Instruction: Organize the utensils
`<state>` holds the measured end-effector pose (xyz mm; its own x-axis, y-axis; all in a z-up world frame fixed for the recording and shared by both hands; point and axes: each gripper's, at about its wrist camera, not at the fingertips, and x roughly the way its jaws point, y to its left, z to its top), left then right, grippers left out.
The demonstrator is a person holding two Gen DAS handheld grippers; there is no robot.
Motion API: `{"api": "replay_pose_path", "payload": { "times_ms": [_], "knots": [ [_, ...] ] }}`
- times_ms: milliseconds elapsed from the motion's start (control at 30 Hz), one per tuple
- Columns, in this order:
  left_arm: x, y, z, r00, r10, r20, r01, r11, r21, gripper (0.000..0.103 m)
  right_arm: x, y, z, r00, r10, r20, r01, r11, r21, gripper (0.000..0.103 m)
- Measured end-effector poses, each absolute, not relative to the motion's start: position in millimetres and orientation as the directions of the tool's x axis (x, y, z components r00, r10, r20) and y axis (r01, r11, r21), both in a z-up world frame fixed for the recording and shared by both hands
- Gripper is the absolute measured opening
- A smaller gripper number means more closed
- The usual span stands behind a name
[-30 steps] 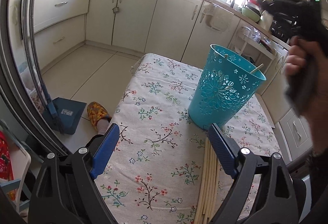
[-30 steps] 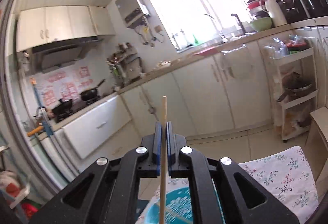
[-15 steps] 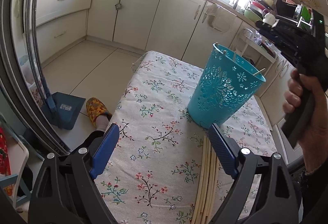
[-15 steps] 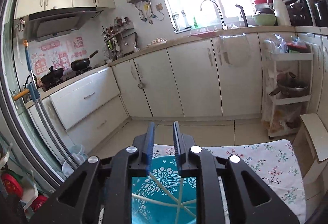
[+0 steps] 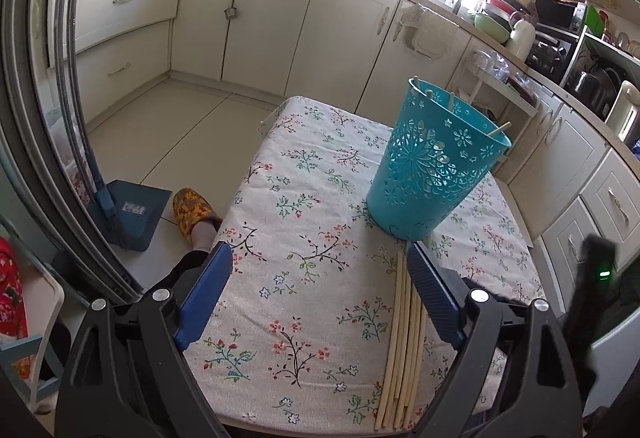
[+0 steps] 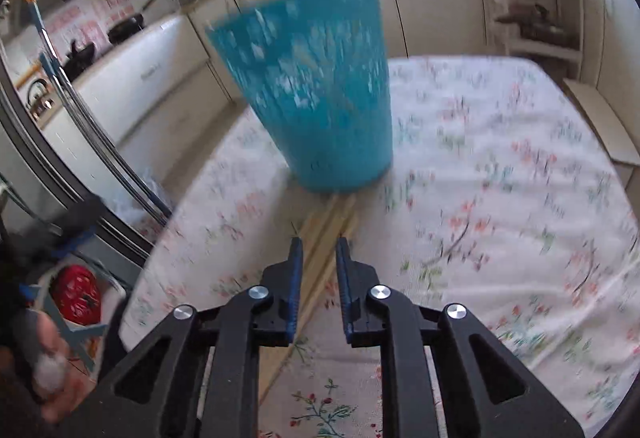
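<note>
Pale wooden chopsticks (image 5: 402, 334) bundled beside teal basket (image 5: 432, 165); left gripper (image 5: 320, 298) wide, right gripper (image 6: 318, 262) empty, closing.

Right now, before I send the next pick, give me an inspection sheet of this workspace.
Surface: floral tablecloth, flat.
Job's things: teal basket upright, several chopstick tips at its rim; loose chopsticks bundled on the cloth before it.
Clutter: nothing seen.
Grippers: left tongs wide open, empty; right tongs narrowly apart and closing above the chopsticks, nothing gripped.
Cables: nothing seen.
Surroundings: kitchen cabinets, dustpan, slippered foot.
</note>
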<state>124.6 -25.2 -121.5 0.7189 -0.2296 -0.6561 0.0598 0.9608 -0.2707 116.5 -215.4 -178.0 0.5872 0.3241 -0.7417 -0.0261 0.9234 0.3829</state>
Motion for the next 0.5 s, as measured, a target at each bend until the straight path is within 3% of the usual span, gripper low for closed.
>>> {"api": "replay_pose_path", "payload": {
  "times_ms": [500],
  "knots": [
    [122.1, -35.1, -127.8, 0.701, -0.219, -0.679, 0.082, 0.97, -0.227, 0.085, 121.0, -201.7, -199.9, 0.558, 0.25, -0.792, -0.053, 0.962, 0.267, 0.012]
  ]
}}
